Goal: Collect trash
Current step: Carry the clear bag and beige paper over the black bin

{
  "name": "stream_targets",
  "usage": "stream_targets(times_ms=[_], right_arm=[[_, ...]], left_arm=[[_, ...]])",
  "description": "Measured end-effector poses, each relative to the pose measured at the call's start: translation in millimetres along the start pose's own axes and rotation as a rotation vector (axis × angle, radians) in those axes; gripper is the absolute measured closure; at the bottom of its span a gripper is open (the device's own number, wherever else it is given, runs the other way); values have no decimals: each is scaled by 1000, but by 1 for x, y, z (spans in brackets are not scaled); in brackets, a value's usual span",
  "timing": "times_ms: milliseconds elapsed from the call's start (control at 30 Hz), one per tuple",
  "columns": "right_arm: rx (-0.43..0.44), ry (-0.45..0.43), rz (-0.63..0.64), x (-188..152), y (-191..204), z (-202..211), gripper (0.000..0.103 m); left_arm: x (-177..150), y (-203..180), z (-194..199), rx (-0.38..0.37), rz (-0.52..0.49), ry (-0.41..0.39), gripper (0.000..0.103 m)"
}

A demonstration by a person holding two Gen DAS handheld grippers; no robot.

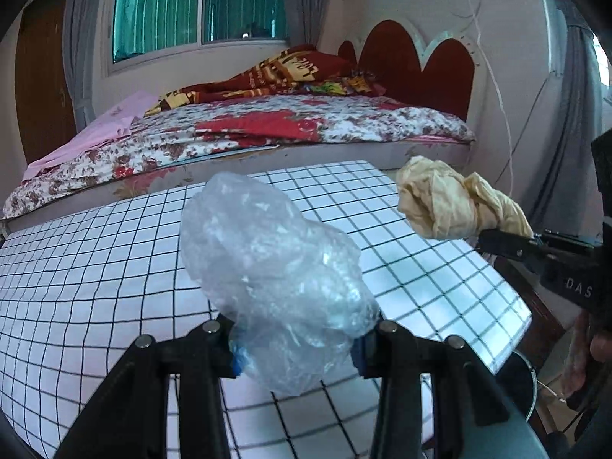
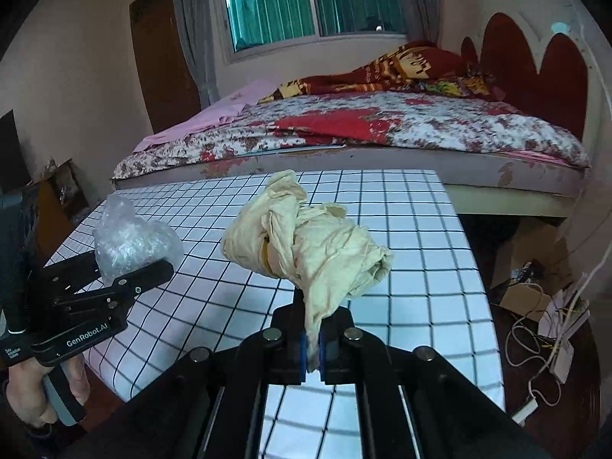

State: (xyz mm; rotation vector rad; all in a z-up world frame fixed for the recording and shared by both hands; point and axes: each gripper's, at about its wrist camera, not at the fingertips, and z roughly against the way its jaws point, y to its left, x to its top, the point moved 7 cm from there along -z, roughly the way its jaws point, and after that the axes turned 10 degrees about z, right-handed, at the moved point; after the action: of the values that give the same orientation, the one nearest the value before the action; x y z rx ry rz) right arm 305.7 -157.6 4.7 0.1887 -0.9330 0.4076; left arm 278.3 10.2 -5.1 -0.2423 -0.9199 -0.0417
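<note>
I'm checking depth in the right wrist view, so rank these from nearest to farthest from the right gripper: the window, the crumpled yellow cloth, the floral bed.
1. Crumpled yellow cloth, pinched in the right gripper.
2. Floral bed, beyond the checkered table.
3. Window, on the far wall behind the bed.

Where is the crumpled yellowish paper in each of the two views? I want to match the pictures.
Left wrist view: the crumpled yellowish paper is at the right, held up by the right gripper above the checked table.
Right wrist view: the paper is in the centre, pinched between the closed fingers.
Shared landmark: the red headboard behind the bed.
</note>
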Motion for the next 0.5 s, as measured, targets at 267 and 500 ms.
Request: stream_targets(times_ms=[267,500], right_arm=[[-32,-14,-25,-31,-10,44,99],[-63,-41,-36,-55,-15,85,99]], left_arm=[[-18,-26,21,-19,-25,-11,61],[-38,-48,34,-58,-24,-2,61]])
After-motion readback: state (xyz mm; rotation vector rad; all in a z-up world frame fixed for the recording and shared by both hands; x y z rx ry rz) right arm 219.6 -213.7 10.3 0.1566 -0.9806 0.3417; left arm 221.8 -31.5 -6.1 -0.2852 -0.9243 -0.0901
